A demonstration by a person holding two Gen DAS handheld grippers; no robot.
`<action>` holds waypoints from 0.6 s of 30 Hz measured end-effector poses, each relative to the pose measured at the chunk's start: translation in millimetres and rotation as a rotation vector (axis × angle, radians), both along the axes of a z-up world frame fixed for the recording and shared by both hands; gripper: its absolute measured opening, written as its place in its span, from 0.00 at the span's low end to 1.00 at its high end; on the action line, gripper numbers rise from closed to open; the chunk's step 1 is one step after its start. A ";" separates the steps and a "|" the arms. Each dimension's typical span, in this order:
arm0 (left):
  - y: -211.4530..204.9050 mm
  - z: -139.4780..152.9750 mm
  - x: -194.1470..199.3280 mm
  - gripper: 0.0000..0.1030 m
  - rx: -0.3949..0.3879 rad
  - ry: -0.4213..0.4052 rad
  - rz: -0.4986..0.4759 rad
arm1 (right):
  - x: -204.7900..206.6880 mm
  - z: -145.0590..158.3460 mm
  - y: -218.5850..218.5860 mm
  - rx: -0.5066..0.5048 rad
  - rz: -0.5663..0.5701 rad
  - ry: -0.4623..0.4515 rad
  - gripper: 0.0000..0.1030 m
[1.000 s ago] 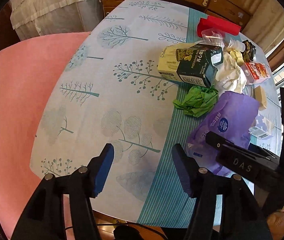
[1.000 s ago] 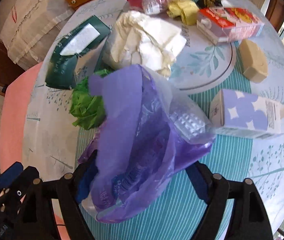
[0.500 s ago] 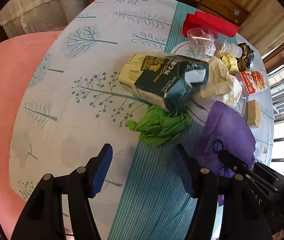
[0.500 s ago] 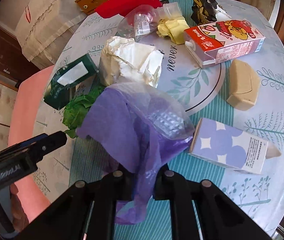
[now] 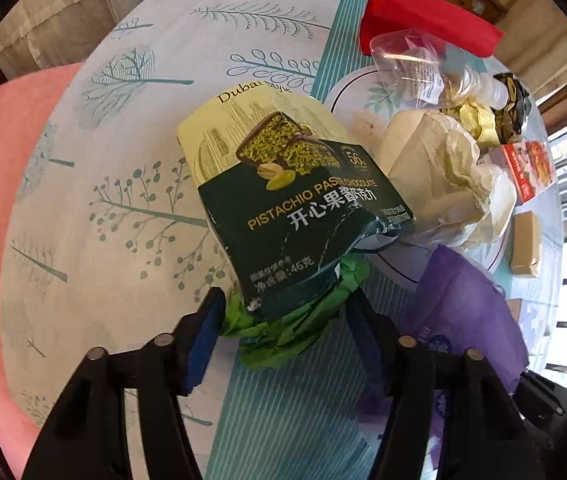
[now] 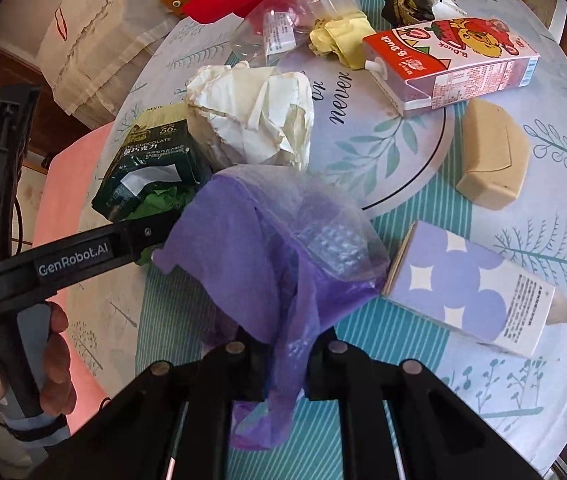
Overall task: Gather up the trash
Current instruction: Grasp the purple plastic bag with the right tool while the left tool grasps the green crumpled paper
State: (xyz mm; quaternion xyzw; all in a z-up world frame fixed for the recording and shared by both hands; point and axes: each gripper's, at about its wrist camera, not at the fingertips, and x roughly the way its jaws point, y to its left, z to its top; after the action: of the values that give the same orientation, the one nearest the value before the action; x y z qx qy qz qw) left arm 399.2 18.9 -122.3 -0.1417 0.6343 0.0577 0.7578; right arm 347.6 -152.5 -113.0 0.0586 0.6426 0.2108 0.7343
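Plainly the left gripper, spread around the green paper wad, may snag the chocolate pouch overlapping it — while the right gripper, pinching the purple bag, could let the thin film slip.

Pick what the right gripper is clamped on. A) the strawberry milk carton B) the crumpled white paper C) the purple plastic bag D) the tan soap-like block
C: in the right wrist view, the right gripper is shut on a bunched fold of the purple plastic bag, whose open mouth lifts above the table.

two cartons, perhaps three paper wads, one bag.
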 end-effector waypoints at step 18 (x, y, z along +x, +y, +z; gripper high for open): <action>5.6 24.6 -120.9 0.39 -0.034 -0.033 -0.003 | -54.9 22.0 17.1 0.010 -0.002 -0.049 0.10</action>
State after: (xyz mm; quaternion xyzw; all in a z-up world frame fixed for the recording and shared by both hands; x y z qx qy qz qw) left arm 278.3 24.5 -97.7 -0.1545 0.6227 0.0434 0.7659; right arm 292.7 -135.3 -91.0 0.0577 0.6231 0.2147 0.7499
